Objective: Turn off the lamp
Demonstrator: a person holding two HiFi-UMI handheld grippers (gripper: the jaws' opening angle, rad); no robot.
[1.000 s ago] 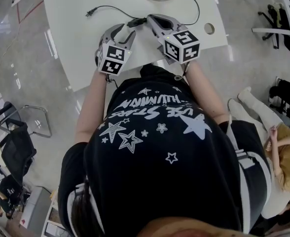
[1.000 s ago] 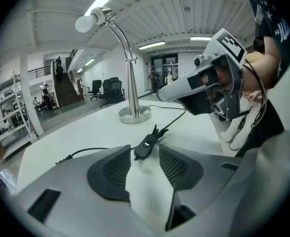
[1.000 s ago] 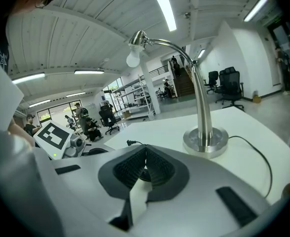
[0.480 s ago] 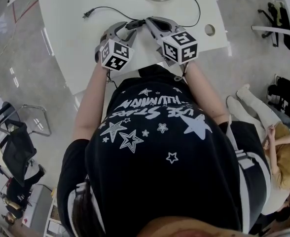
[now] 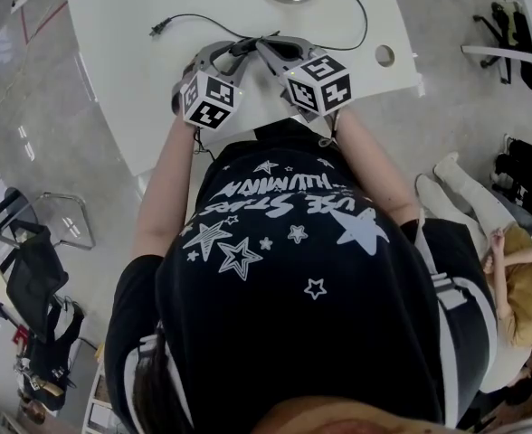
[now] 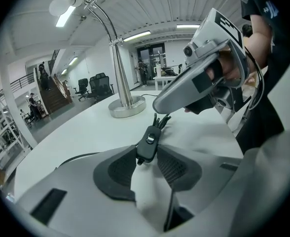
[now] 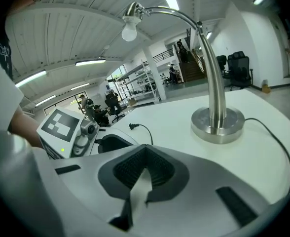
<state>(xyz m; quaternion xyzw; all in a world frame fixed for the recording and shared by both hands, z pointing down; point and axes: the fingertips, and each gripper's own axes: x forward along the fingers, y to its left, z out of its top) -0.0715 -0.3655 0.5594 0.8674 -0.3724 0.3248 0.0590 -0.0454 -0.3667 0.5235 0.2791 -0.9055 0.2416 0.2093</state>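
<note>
- left tongs (image 6: 147,151) have just been closing, now clamped on the lamp cord's inline switch (image 6: 149,140)
- right tongs (image 7: 145,149) together, nothing between them
- lamp (image 7: 217,118) stands on the desk (image 7: 263,157)

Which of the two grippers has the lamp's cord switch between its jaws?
The left gripper: its jaws have just been closing and now hold the black switch. The right gripper has its jaws together, with nothing between them.

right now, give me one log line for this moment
left claw: just closing, pads on switch | right claw: shut, empty | lamp: upright on table
</note>
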